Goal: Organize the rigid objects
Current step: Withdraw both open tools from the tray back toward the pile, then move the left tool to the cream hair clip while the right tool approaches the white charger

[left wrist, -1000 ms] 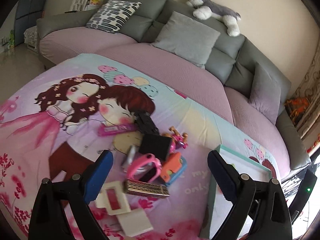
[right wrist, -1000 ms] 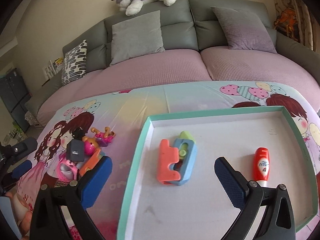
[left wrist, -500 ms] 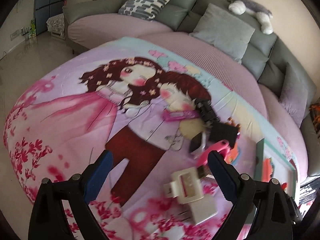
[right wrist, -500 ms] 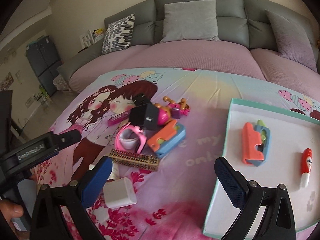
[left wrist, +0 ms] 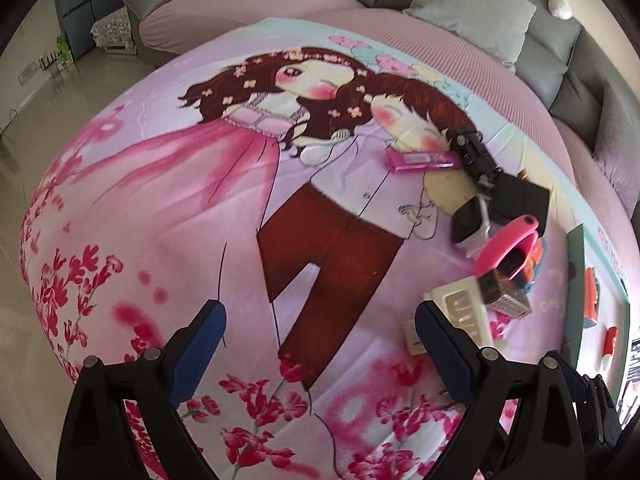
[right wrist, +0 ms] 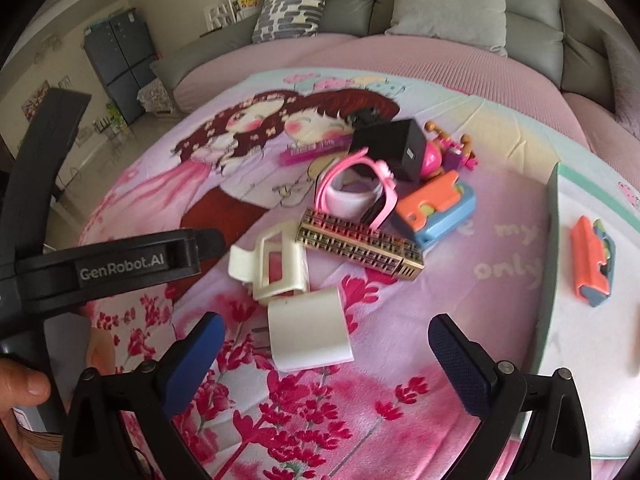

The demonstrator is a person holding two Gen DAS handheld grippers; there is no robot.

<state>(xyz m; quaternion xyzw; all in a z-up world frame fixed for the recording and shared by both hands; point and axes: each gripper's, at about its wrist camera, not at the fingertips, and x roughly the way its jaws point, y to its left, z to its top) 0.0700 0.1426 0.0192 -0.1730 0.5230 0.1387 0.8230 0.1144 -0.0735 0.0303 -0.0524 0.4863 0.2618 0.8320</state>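
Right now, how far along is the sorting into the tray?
Done: the tray holds an orange-and-blue toy; the left view also shows a small red item there. In hand: nothing; both grippers, left and right, are open. The right hovers nearest the white charger. Left: the pile on the blanket.

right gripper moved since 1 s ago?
Yes. The right gripper has swung left, off the teal-rimmed tray it was over, and now hovers open above the white charger block near the toy pile.
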